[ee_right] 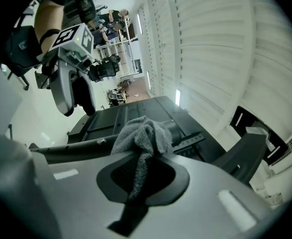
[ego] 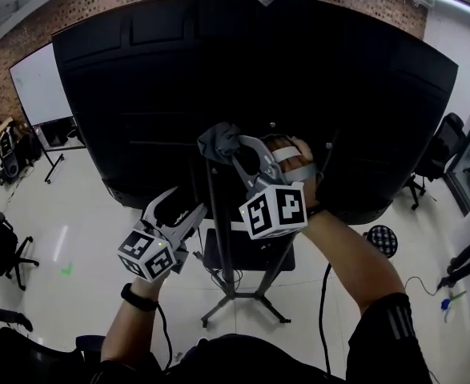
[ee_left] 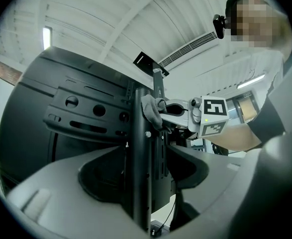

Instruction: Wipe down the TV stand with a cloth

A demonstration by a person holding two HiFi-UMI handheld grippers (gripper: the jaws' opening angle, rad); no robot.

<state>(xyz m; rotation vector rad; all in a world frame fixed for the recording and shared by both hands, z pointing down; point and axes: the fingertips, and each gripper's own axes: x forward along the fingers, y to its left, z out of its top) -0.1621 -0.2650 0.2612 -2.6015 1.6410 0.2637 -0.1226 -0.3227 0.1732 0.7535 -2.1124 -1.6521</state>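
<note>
The grey cloth (ego: 218,141) was bunched in the clenched fingers of the right gripper (ego: 233,154) and pressed against the upper part of the upright black pole (ego: 219,238) of the TV stand (ego: 239,298), behind the big black TV (ego: 170,78). In the right gripper view the cloth (ee_right: 144,132) spilled out over the fingers and a dark tail of it hung down between them. Lower on the same pole, the left gripper (ego: 185,211) had its fingers spread, and in the left gripper view the pole (ee_left: 141,148) ran straight up between them; whether they touched it could not be told. From there the cloth (ee_left: 151,109) showed higher up the pole, on its right side. Below the pole, the stand's legs splayed on the pale floor (ego: 82,238).
</note>
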